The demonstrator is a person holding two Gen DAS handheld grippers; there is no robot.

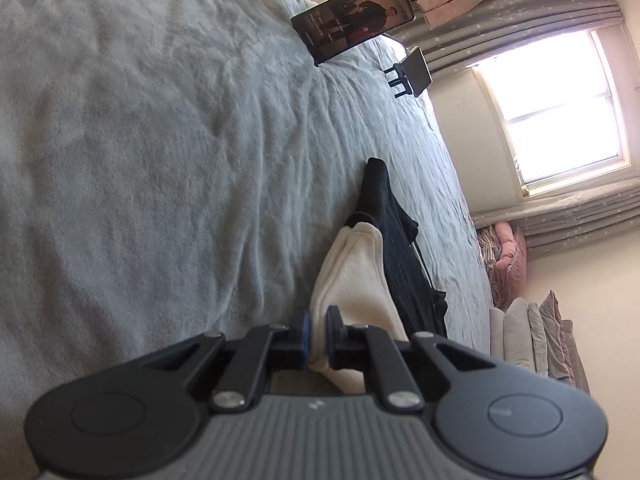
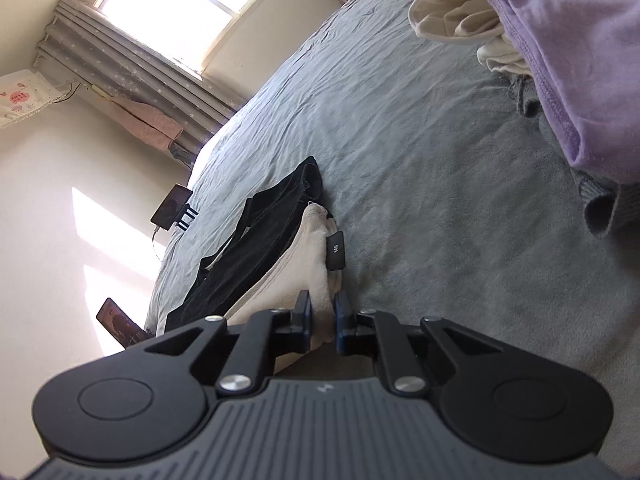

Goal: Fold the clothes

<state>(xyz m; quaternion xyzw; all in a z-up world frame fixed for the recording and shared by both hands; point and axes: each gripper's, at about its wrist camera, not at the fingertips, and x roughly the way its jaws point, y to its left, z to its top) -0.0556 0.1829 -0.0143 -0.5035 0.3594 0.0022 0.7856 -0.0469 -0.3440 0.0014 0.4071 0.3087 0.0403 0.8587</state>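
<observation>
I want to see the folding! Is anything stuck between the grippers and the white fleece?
No. The left gripper and the right gripper are each shut right on the white fleece, with nothing between. The black garment lies beside it.

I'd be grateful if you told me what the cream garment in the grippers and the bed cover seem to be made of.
Cream garment: looks like soft fleece or plush, matte, with a fuzzy nap and thick rounded folds. Bed cover: seemingly short-pile plush or flannel in grey-green, matte, creasing into fine shallow wrinkles.
</observation>
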